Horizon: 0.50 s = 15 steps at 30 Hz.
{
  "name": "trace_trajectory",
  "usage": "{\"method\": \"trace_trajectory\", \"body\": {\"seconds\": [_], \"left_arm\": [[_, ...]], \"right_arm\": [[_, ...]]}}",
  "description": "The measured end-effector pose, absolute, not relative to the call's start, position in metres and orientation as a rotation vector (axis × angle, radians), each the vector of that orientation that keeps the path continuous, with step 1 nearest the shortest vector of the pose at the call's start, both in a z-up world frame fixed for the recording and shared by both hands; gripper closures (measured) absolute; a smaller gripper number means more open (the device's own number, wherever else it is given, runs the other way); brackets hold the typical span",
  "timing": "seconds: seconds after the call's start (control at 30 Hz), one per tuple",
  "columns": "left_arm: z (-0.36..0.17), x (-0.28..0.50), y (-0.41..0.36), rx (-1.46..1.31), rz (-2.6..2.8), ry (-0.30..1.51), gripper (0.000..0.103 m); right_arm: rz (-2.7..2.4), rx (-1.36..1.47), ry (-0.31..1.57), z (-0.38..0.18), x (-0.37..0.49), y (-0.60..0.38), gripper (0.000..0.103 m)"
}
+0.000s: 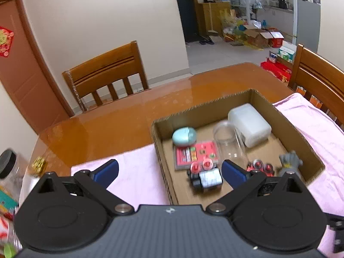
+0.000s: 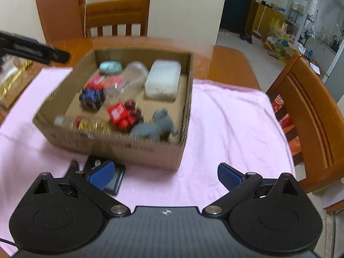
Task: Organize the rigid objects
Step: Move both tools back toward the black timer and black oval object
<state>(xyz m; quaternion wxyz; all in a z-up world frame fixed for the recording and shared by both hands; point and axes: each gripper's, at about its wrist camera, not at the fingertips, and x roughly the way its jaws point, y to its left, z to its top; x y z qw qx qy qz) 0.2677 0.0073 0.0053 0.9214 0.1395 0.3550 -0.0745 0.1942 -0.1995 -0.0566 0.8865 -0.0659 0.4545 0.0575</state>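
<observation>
An open cardboard box point(image 1: 204, 105) stands on a pink cloth point(image 1: 137, 172). Inside lie a teal egg-shaped case point(image 1: 184, 137), a red card point(image 1: 196, 153), a clear jar point(image 1: 229, 139), a white plastic tub point(image 1: 249, 124), a dark toy truck point(image 1: 205, 177), a red toy truck point(image 2: 125, 114) and a grey elephant point(image 2: 154, 124). My left gripper point(image 1: 171, 172) hangs open and empty above the box's left wall. In front of the box point(image 2: 137, 148) my right gripper point(image 2: 165, 176) is open, low over the cloth. A flat black object point(image 2: 118, 176) lies under its left finger.
The glossy wooden table point(image 1: 120, 124) has one chair point(image 1: 103, 75) behind it and another point(image 2: 305, 111) at the right. A black-lidded jar point(image 1: 7, 161), gold-wrapped items point(image 1: 39, 164) and packets crowd the left edge. The left gripper's arm point(image 2: 34, 50) reaches in at upper left.
</observation>
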Motion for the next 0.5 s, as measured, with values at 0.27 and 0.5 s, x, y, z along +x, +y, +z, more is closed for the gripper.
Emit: {"method": "trace_trajectory", "body": {"seconds": [0.27,0.5], "left_arm": [[-0.016,0.219,0.028,0.205,-0.056,0.768,0.001],[-0.036,0.197,0.048,0.159,0.036,0.802,0.001]], "right_arm": [[0.185,-0.038,1.007,-0.097,0.2,-0.183,0.0],[0.194,0.007,1.017,-0.117,0.218,-0.158,0.0]]}}
